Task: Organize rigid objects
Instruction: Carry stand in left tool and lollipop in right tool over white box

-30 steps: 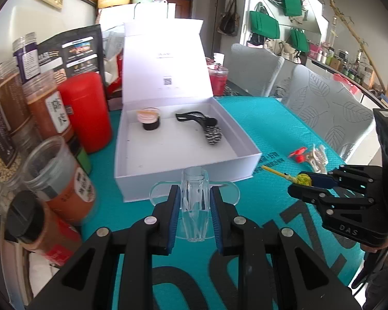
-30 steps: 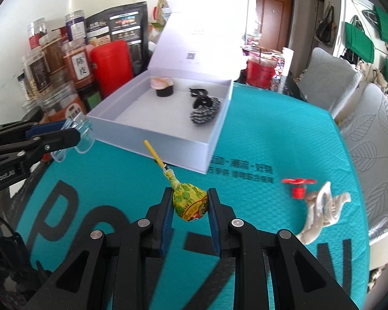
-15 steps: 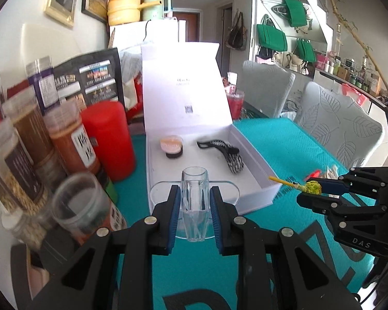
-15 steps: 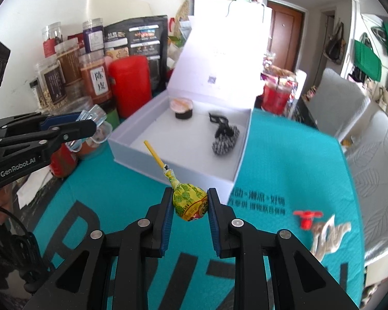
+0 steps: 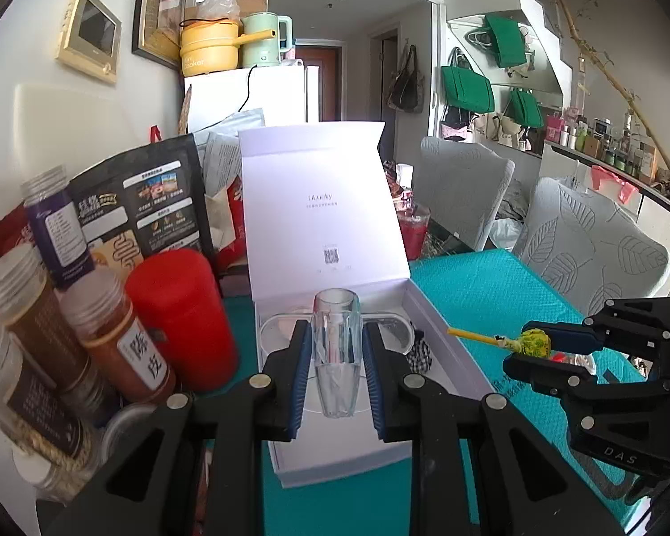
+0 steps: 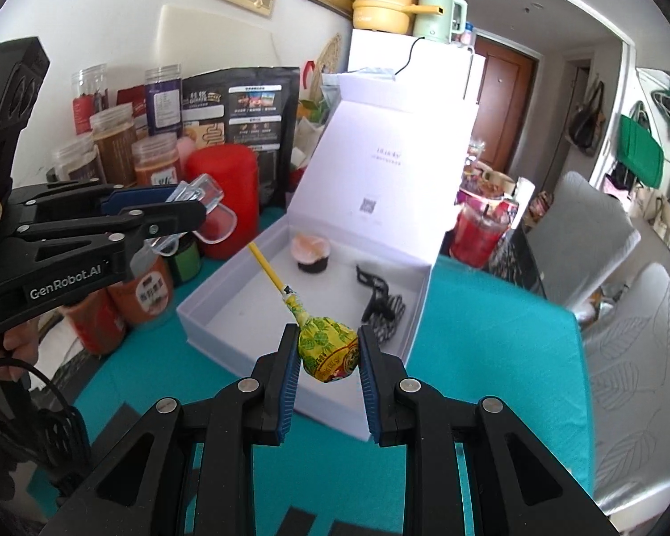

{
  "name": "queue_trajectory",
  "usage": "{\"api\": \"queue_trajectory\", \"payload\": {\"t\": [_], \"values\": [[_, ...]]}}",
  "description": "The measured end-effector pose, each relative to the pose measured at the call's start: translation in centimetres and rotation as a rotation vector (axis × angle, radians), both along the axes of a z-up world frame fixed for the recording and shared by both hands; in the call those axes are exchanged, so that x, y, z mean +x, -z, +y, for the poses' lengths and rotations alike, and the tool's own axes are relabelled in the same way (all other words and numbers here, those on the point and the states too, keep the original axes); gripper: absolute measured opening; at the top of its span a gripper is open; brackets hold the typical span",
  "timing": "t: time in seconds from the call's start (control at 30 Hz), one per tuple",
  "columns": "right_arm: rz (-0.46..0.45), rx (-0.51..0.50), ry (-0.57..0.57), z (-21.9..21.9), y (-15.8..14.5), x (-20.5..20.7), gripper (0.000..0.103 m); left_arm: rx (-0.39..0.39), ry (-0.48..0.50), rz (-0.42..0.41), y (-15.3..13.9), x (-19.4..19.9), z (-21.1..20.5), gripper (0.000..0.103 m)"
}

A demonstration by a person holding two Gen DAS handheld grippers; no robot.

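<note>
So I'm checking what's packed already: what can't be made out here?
- Left wrist: the white box floor and the small cup, hidden behind the clear piece in the left tongs.
- Both views: print inside the box lid, too small.

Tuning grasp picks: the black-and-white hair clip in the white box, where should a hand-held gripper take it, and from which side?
Grip the hair clip across its striped body, coming from above. It lies flat on the box floor near the right wall, so a sideways approach would likely hit that wall; its thin black end gives the pads little to hold.
</note>
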State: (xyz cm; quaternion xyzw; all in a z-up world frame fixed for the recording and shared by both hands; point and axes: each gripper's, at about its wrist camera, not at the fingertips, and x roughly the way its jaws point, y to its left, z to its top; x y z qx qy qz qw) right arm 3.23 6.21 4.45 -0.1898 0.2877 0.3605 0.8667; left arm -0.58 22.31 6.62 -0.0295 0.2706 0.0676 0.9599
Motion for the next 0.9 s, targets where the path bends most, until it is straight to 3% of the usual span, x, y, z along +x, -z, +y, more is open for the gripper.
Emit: {"api": "queue_trajectory", "payload": {"t": [0.53,0.7,0.9], "values": [[0.012,0.068,0.055,2.1,-1.4,6.7,0.025,0.008,-0.012,-0.026,-1.8,7.5,2.6,0.023],[0.023,0.076,0.079,2.8,-0.7,9.1,0.025,0.047,-0.04,-0.002,-0.5,9.6,2.8,0.023],[0.081,0.038,0.091,4.2,2.5,11.3,0.025,0.073,-0.029,0.075,2.3,11.8,3.0,0.023]]}}
